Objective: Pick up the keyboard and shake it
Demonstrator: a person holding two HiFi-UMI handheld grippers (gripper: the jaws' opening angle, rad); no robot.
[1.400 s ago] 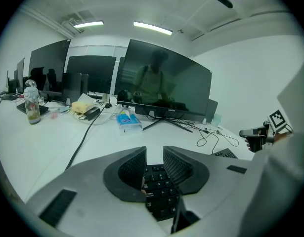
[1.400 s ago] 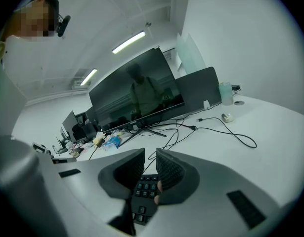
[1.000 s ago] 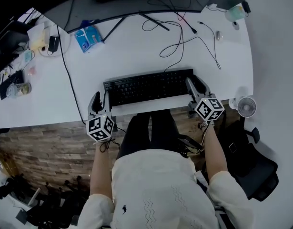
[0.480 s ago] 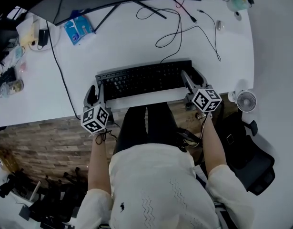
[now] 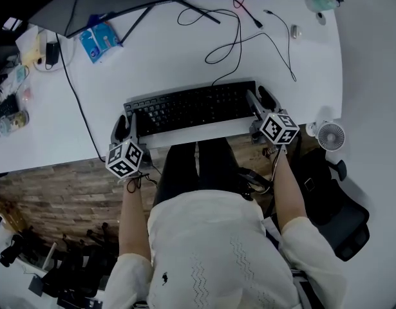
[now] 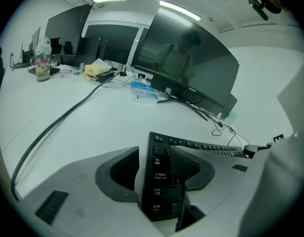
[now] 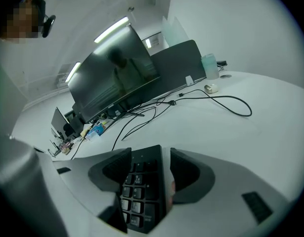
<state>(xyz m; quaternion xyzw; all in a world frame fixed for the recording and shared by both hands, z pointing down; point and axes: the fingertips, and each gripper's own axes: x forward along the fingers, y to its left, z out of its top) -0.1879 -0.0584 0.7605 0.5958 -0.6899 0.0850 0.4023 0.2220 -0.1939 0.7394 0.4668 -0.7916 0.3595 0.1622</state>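
Nearest me, the left gripper (image 5: 129, 125) sits at the front edge of the desk (image 5: 185, 63) with its jaws apart. They straddle the left end of the keyboard (image 5: 191, 108): the outer jaw stands just off the end and the inner jaw lies over the Tab and Shift columns. A sliver of desk shows beside the outer jaw, so I judge this end is not clamped yet. The right gripper (image 5: 261, 100) mirrors it, jaws spread around the number-pad end, one over the keys and one just beside the edge. The keyboard lies lengthwise between the two grippers, near the front of the desk. I cannot tell whether it is off the surface.

To do this well, I want both grippers to close together and evenly, biting on the frame rather than on keycaps. I would lift level, so neither end slips. Further back, the keyboard's cable (image 5: 226, 66) runs into a loose tangle below the monitor (image 6: 191, 68). I would keep the shake short so it does not drag.
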